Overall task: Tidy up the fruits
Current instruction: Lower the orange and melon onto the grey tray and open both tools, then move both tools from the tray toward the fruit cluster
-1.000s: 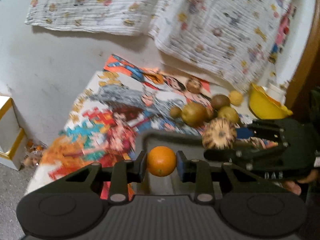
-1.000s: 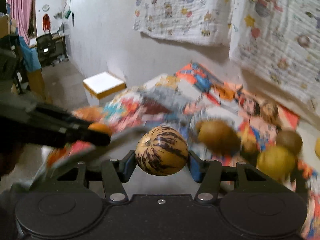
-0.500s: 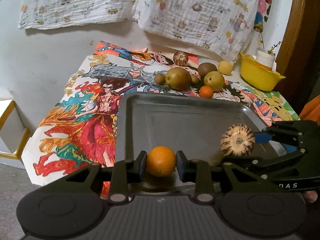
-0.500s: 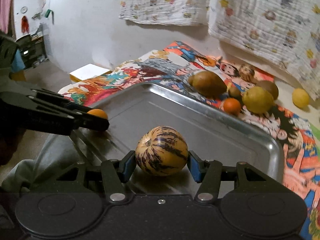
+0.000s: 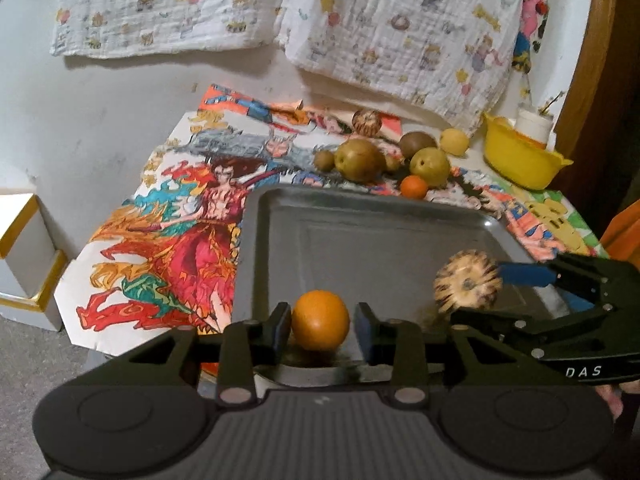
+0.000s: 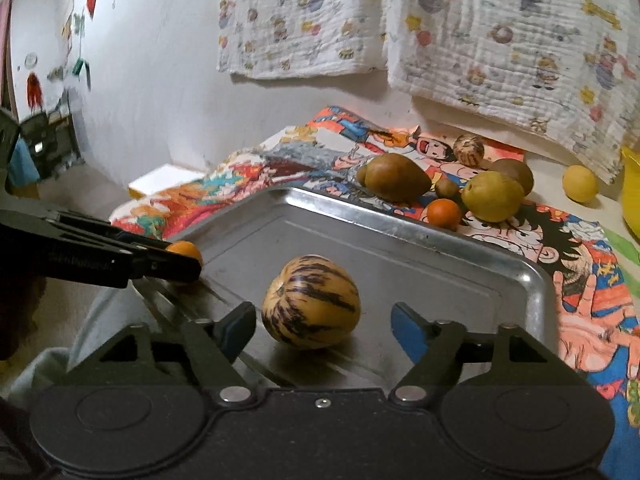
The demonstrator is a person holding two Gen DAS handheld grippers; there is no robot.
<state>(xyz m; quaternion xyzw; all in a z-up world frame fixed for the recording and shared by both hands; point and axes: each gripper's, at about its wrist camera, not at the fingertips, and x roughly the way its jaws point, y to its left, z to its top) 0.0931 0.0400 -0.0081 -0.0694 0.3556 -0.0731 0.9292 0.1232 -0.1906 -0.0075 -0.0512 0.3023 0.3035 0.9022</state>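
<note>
A: Printed cloths [image 5: 400,24] hang on the white wall behind a table covered with a bright cartoon sheet [image 5: 176,240]. On that sheet sits the metal tray [image 5: 360,220], and both my tools are at its near edge.

B: What has the left one got?

A: My left gripper [image 5: 322,326] has just been opening. The orange [image 5: 320,325] sits between the fingers on the tray floor at the near left corner, with a thin gap showing at each pad, so I read it as let go.

B: And the right?

A: My right gripper [image 6: 323,326] has just been opening too, and wider. The striped melon [image 6: 311,301] rests on the tray between the blue pads, clear of both. From the left camera it looks blurred.

B: The other fruit?

A: Beyond the tray's far rim, on the sheet: a small orange [image 6: 443,213] just beside a yellow-green pear [image 6: 493,196], a brown pear [image 6: 394,178], a second striped melon [image 6: 468,149] further back, and a lemon [image 6: 580,183] off towards the yellow bowl [image 5: 520,160].
</note>
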